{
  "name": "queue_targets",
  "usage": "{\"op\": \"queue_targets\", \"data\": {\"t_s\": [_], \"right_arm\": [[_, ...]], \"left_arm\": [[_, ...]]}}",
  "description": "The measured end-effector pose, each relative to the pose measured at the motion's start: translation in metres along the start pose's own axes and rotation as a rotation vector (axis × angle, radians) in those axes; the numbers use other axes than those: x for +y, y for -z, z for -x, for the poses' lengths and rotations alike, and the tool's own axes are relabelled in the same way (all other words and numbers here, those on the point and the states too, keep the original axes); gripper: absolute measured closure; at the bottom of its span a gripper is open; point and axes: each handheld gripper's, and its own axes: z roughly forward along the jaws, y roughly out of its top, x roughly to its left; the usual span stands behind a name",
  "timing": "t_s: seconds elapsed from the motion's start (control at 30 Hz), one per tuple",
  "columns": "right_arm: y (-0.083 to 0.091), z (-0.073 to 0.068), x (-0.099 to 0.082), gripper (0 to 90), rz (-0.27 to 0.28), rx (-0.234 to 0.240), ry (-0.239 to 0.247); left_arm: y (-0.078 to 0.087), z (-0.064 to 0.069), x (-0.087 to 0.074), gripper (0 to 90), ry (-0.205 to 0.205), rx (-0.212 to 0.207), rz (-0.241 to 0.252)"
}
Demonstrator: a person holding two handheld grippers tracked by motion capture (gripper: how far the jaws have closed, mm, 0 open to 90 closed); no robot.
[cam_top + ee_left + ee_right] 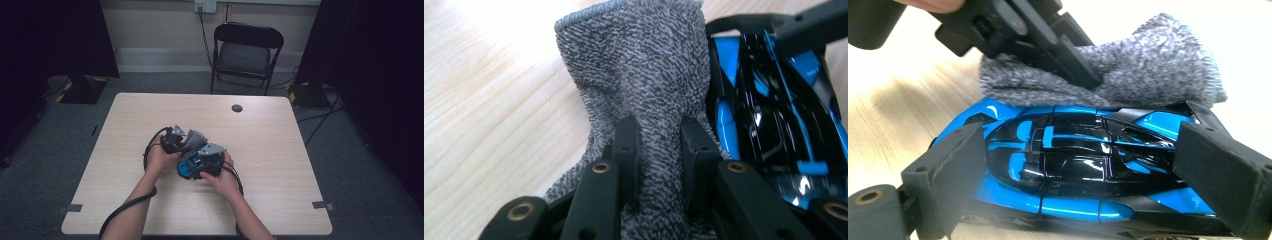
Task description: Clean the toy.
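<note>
A grey terry cloth (639,75) is pinched between the two black jaws of my left gripper (658,135), which is shut on a fold of it. The cloth drapes against the side of a glossy blue and black toy car (1073,160). My right gripper (1083,165) is shut on the car lengthwise, one pad on each end. In the high view both grippers meet at the table's middle: the left gripper (184,141) with the cloth (196,137), the right gripper (196,167) with the car (185,169) just below it.
The light wooden table (270,150) has a round cable hole (237,108) near its far edge. A black folding chair (246,52) stands behind the table. Dark curtains hang on both sides. Cables trail from both grippers toward the near edge.
</note>
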Motion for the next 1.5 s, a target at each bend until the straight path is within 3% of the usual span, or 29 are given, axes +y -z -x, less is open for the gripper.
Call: {"op": "queue_targets", "data": {"t_s": [0.6,0.7,0.77,1.1,1.5], "right_arm": [[0.000,-0.001,0.000,6.3,-0.002,0.002,0.000],[0.000,-0.002,0.001,6.3,-0.001,0.005,0.001],[0.000,-0.002,0.001,6.3,-0.001,0.005,0.003],[-0.001,-0.003,0.001,6.3,-0.003,0.007,0.003],[-0.001,-0.002,0.002,6.3,-0.009,0.009,0.005]], "left_arm": [[0.023,-0.002,-0.027,73.4,0.025,-0.004,0.013],[0.027,-0.002,-0.032,73.6,0.040,-0.004,0.015],[0.030,-0.002,-0.035,73.7,0.065,-0.026,0.023],[0.044,0.000,-0.049,73.9,0.040,-0.024,0.018],[0.059,0.007,-0.067,74.0,0.069,-0.031,0.031]]}}
